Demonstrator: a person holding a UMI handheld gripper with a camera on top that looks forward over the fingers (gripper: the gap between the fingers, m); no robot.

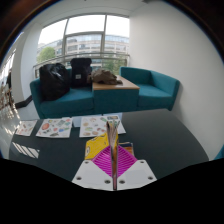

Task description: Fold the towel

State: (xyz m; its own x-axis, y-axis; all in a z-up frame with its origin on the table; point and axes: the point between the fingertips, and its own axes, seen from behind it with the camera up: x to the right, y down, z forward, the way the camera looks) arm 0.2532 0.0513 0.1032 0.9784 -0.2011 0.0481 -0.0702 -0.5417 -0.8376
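Note:
My gripper [116,160] is held above a dark grey table [170,135]. Its two fingers stand close together, the magenta pads [104,158] nearly face to face. A thin edge of cloth, the towel [114,128], is pinched between them and sticks up ahead of the fingertips. A yellow part of the towel [96,148] shows beside the left finger. The rest of the towel is hidden by the fingers.
Flat printed sheets [55,126] [93,124] lie on the table beyond the fingers, with another at the left [25,128]. Further back stand a teal sofa [150,88] with black bags [60,78], a wooden side table [115,88] and large windows [85,40].

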